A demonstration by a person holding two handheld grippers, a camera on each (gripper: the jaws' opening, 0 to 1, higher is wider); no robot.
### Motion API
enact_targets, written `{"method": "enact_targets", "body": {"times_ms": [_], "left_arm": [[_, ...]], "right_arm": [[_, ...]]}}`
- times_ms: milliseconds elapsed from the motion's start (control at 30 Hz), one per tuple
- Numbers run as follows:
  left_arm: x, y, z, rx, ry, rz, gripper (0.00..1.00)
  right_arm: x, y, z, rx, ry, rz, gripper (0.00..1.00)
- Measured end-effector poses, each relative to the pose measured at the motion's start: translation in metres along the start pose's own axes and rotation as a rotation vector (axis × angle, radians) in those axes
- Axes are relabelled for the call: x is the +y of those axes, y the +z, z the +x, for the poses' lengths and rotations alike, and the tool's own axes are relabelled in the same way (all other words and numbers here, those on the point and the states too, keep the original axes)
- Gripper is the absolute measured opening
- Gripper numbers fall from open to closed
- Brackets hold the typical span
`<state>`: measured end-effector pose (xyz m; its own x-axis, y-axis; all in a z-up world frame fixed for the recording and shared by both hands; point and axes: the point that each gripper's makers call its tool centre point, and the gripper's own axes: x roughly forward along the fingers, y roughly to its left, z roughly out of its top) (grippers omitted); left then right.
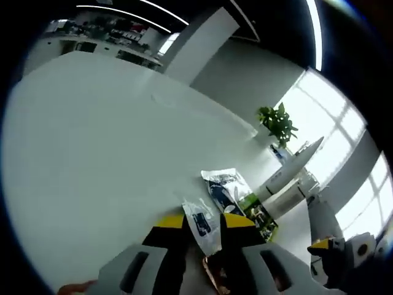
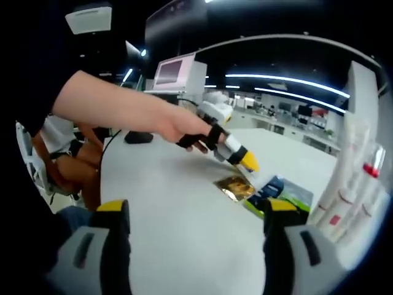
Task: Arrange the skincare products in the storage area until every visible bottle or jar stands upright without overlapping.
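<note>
Lying flat on a white table (image 2: 184,215), several skincare sachets sit just ahead of the left gripper (image 1: 201,222), whose yellow-tipped jaws stand slightly apart with a white and blue sachet (image 1: 202,224) between them; whether they press on it cannot be told from the left gripper view. Just beyond that sachet lie a larger white sachet with dark print (image 1: 226,184) and a green packet (image 1: 261,218), edges seeming to overlap. A copper-coloured foil sachet (image 1: 215,270) shows low between the jaws. In the right gripper view, the right gripper (image 2: 196,212) hangs with jaws wide apart and nothing between them, and beyond it a person's hand (image 2: 184,126) holds the left gripper down at the gold foil sachet and the blue and green packets. To the right of the right gripper stand tall white tubes (image 2: 353,178), upright and close together. To do this step well, the left gripper would best close on one sachet edge only, lift it clear of its neighbours, and set it where nothing lies beneath, while the right gripper steadies the pile. Labels on the packets are too small to read, the tubes are cut off at the edge, and how many sachets are stacked is unclear.
</note>
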<state>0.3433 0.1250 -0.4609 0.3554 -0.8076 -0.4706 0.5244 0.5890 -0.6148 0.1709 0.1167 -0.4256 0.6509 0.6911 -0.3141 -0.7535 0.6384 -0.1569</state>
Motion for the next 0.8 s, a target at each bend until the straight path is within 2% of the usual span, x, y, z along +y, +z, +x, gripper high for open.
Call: {"method": "enact_targets", "body": {"times_ms": [133, 233, 367, 700, 800], "left_arm": [[-0.003, 0.003, -0.002, -0.001, 0.013, 0.03, 0.23], [-0.002, 0.003, -0.004, 0.017, 0.044, 0.086, 0.25], [-0.003, 0.007, -0.009, 0.012, 0.068, 0.134, 0.24], [0.015, 0.012, -0.026, -0.011, 0.107, 0.118, 0.23], [0.013, 0.01, -0.023, -0.004, 0.101, 0.128, 0.22]], "right_arm": [[0.001, 0.0, -0.001, 0.003, -0.001, -0.003, 0.9], [0.002, 0.001, -0.001, 0.002, 0.003, -0.005, 0.89], [0.005, 0.002, -0.001, 0.003, 0.009, -0.01, 0.88], [0.013, 0.006, -0.002, 0.003, 0.021, -0.028, 0.88], [0.015, 0.004, -0.002, 0.011, 0.025, -0.03, 0.87]]}}
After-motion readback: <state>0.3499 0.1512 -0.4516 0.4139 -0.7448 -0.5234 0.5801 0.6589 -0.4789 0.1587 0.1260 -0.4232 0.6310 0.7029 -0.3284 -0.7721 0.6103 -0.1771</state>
